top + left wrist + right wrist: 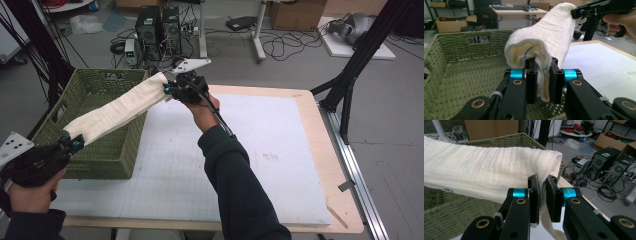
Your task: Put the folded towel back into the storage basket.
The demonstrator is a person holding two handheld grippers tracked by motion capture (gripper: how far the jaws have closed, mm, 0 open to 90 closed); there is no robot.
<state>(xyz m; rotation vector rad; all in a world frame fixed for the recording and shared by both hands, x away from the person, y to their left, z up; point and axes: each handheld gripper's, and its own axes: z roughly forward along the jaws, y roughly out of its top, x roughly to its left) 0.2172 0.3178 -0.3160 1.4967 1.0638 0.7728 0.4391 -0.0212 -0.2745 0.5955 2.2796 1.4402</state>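
I am working over a wide white tabletop (260, 165) with a pale wooden border. On it, at about nine o'clock from the middle, stands a large green woven basket (107, 150) with cut-out handles. From the left gripper view its inside looks empty, though the bottom near corner is hidden behind the jaws, so I cannot be sure.

Stretched in the air above the basket is a long cream towel (117, 107), rolled or folded into a soft tube. Its long axis runs on a diagonal, from about eight o'clock near me up to about two o'clock at the far side, so it crosses over the basket's right-hand wall and opening rather than lying inside.

My left hand-held gripper (70, 142) sits at the near, low end, at the basket's front left corner, with its jaws pressed together on the towel's end. In the left gripper view (541, 80) the cloth bunches between the two black jaws. My right hand-held gripper (167, 89) is at the far, high end, past the basket's back right corner, and in the right gripper view (541, 200) its jaws pinch the other edge.

I judge the next move turns on lowering both ends toward ten o'clock, into the basket.
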